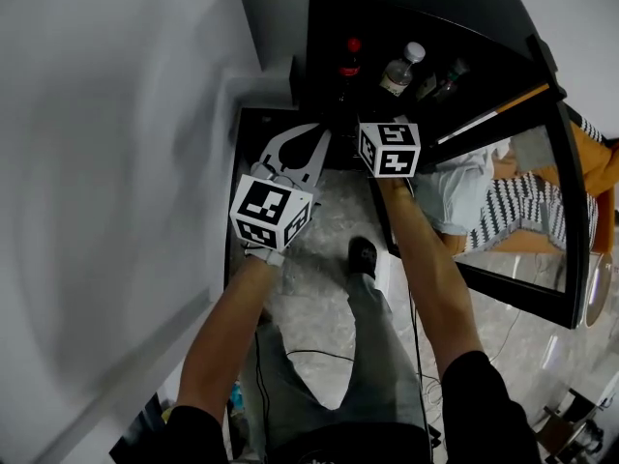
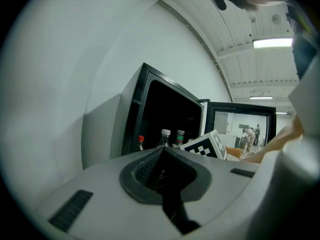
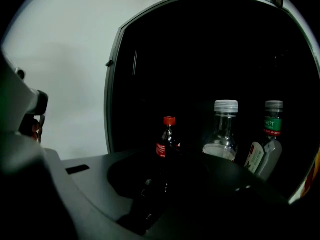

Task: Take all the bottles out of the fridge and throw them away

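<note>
The black fridge (image 1: 290, 80) stands open with three bottles upright inside. They are a red-capped cola bottle (image 1: 349, 61) (image 3: 169, 134), a clear white-capped bottle (image 1: 401, 69) (image 3: 225, 129) and a green-labelled bottle (image 3: 273, 126) furthest right. My right gripper (image 3: 167, 153) points at the cola bottle from just short of it, jaws close together with nothing between them; its marker cube (image 1: 389, 148) sits at the fridge mouth. My left gripper (image 1: 322, 135) (image 2: 162, 151) hovers lower left of the opening, white jaws shut and empty.
The fridge's glass door (image 1: 527, 201) swings out to the right and mirrors the room. A white wall (image 1: 106, 162) runs close along the left. Below are the person's legs, a black shoe (image 1: 362, 255) and cables (image 1: 319, 356) on the marbled floor.
</note>
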`<action>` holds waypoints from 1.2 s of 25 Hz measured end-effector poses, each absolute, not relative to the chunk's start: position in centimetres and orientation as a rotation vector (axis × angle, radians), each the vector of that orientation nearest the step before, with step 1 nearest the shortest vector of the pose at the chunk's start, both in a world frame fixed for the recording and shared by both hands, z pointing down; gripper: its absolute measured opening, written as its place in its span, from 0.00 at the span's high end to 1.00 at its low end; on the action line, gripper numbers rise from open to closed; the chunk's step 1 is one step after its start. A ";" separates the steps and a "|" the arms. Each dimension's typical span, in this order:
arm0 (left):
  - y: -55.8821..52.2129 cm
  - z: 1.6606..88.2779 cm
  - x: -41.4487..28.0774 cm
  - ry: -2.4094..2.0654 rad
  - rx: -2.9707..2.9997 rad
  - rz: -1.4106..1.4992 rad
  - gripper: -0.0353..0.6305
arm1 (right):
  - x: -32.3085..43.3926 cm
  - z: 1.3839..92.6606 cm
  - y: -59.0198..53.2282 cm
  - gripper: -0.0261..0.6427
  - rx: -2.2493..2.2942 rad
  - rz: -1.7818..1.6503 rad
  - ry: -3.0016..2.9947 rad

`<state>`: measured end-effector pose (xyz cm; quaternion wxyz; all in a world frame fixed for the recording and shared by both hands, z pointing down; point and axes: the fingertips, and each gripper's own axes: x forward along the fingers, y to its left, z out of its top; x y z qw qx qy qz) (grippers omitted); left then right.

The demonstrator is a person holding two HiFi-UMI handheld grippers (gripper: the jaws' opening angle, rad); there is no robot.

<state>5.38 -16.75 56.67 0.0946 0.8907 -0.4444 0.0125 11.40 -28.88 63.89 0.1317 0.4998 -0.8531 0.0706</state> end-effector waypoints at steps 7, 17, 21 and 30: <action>-17.4 56.4 5.6 -1.374 2.636 0.010 0.94 | 10.4 64.2 -31.6 0.63 1.443 0.241 -2.489; -18.5 56.8 4.9 -1.451 2.609 0.024 0.94 | 9.3 66.0 -35.7 0.50 1.485 0.278 -2.427; -18.9 57.2 4.7 -1.471 2.601 0.029 0.94 | 9.1 67.3 -36.8 0.49 1.492 0.313 -2.409; -19.1 58.3 3.8 -1.524 2.572 0.037 0.94 | 8.5 68.6 -38.5 0.49 1.460 0.323 -2.422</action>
